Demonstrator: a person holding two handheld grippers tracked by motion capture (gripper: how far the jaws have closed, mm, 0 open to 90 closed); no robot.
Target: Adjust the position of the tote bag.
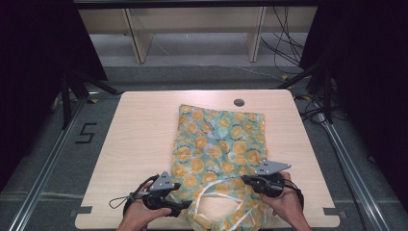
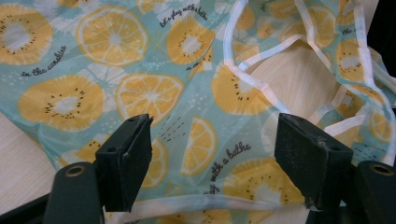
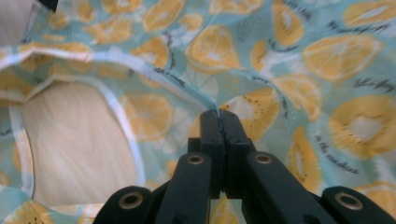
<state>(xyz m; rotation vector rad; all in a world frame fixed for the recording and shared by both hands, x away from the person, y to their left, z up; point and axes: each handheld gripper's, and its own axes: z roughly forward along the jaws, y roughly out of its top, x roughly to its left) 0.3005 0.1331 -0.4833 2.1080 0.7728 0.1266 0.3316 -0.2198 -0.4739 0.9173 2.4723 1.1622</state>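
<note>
A teal fabric bag [image 1: 216,144] printed with orange and lemon slices lies flat down the middle of the wooden table [image 1: 139,125], its white-trimmed handle loops [image 1: 211,192] toward the near edge. My left gripper [image 1: 185,207] hovers at the bag's near left corner. In the left gripper view the left gripper [image 2: 215,140] stands open, the printed cloth [image 2: 140,93] lying under and between its jaws without being pinched. My right gripper [image 1: 245,180] is at the near right of the bag. In the right gripper view the right gripper [image 3: 219,114] is shut on a raised fold of the cloth [image 3: 187,88].
A round cable hole [image 1: 239,102] sits in the table's far edge just beyond the bag. Bare wood shows inside the handle opening [image 3: 74,140]. Shelving legs [image 1: 137,43] and loose cables [image 1: 284,43] lie on the floor past the table.
</note>
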